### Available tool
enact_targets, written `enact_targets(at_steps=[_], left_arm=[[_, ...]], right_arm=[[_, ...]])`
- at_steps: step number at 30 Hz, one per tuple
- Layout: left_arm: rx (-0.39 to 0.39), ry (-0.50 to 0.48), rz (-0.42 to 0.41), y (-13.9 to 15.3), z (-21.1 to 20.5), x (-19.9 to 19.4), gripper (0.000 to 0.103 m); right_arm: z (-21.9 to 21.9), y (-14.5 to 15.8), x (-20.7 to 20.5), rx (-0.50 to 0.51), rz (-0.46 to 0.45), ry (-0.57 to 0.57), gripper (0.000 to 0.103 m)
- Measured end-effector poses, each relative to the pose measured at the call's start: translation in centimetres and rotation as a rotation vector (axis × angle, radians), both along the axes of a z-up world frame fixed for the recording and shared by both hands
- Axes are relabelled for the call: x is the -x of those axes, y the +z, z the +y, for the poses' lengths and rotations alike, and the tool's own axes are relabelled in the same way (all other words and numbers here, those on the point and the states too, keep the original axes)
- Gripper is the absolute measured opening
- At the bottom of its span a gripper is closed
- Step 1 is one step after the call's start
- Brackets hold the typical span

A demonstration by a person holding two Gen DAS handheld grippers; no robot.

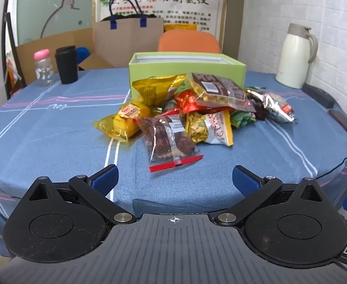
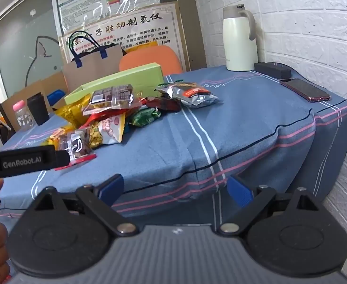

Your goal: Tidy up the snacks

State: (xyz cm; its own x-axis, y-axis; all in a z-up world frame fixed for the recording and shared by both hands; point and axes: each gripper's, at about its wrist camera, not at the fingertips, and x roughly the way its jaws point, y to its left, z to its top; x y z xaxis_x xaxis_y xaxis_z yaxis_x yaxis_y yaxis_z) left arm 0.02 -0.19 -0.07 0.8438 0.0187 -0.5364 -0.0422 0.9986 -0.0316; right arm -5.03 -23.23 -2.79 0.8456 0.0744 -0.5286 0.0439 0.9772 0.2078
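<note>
None of the snack packets appear to be sorted yet — the whole pile of snack packets [image 1: 192, 111] is lying loose on the blue tablecloth [image 1: 55, 127], heaped against the front wall of the open green box [image 1: 187, 71]. As far as the left wrist view shows, the box interior is showing only its pale lining, though its floor is hidden, so the job is judged to be at its very start.

In the left wrist view, the dried-fruit packet with a red bottom strip [image 1: 171, 144] is sitting nearest, at twelve o'clock from the left gripper [image 1: 175, 177]. A yellow packet [image 1: 123, 123] is lying at eleven o'clock, a silver foil packet [image 1: 275, 106] at one o'clock, and a clear packet with a brown label [image 1: 218, 90] is resting on top of the heap.

The left gripper is hovering low over the near table edge, pointing straight at the pile, its blue-padded tongs spread wide apart and holding nothing. The right gripper [image 2: 175, 189] is hanging off the table's near edge, aimed past the pile's right side, its tongs also apart and empty — the snacks are lying at ten to eleven o'clock from it.

A cream thermos jug [image 1: 296, 56], a phone [image 2: 305, 90], a black cup [image 1: 65, 64] and a pink-capped bottle [image 1: 42, 67] are standing well apart from the pile.
</note>
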Motion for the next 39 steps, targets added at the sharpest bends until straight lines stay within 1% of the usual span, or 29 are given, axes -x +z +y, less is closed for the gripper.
enact_targets(at_steps=[1, 2, 3, 4, 5, 8, 9, 13, 19, 23, 30, 32, 36, 39], left_arm=[[-0.004, 0.001, 0.002, 0.0, -0.1, 0.1, 0.092], [0.020, 0.003, 0.043, 0.0, 0.1, -0.7, 0.092], [0.034, -0.002, 0.044, 0.0, 0.4, -0.7, 0.092], [0.034, -0.003, 0.047, 0.1, 0.5, -0.8, 0.092], [0.021, -0.003, 0.035, 0.1, 0.2, -0.5, 0.092], [0.001, -0.014, 0.033, -0.3, -0.3, -0.3, 0.092], [0.001, -0.017, 0.036, -0.5, -0.3, -0.3, 0.092], [-0.008, -0.023, 0.037, -0.6, -0.5, -0.3, 0.092], [-0.005, -0.019, 0.028, -0.4, -0.3, -0.2, 0.092], [0.000, -0.024, 0.034, -0.6, -0.1, -0.2, 0.092], [-0.004, -0.038, 0.018, -0.7, -0.2, 0.0, 0.092], [-0.006, -0.041, 0.021, -0.8, -0.2, 0.0, 0.090], [-0.002, -0.054, 0.023, -0.8, -0.3, 0.0, 0.087], [0.007, -0.046, 0.016, -0.8, -0.1, 0.0, 0.087]], right_arm=[[-0.1, 0.0, 0.0, -0.003, 0.004, -0.003, 0.093], [-0.3, -0.1, 0.1, -0.006, 0.008, -0.007, 0.093], [-0.5, 0.0, 0.3, -0.008, 0.011, -0.012, 0.093], [-0.1, -0.3, 0.0, 0.013, 0.013, 0.000, 0.093], [-0.2, -0.3, 0.0, 0.013, 0.012, -0.001, 0.093], [-0.2, -0.3, -0.1, 0.012, 0.009, -0.004, 0.093], [-0.6, -0.1, 0.7, 0.007, 0.002, -0.004, 0.093], [-0.5, -0.3, 0.4, 0.003, 0.009, -0.002, 0.093], [-0.2, -0.2, 0.3, 0.005, 0.002, -0.001, 0.093], [-0.4, -0.2, 0.3, -0.015, -0.005, -0.010, 0.093], [0.2, -0.4, 0.1, 0.021, -0.001, 0.001, 0.093], [0.5, -0.4, 0.2, 0.053, -0.016, 0.006, 0.093], [0.8, 0.0, 0.8, 0.085, -0.072, 0.026, 0.093], [0.7, 0.3, 1.4, 0.077, -0.145, 0.044, 0.093]])
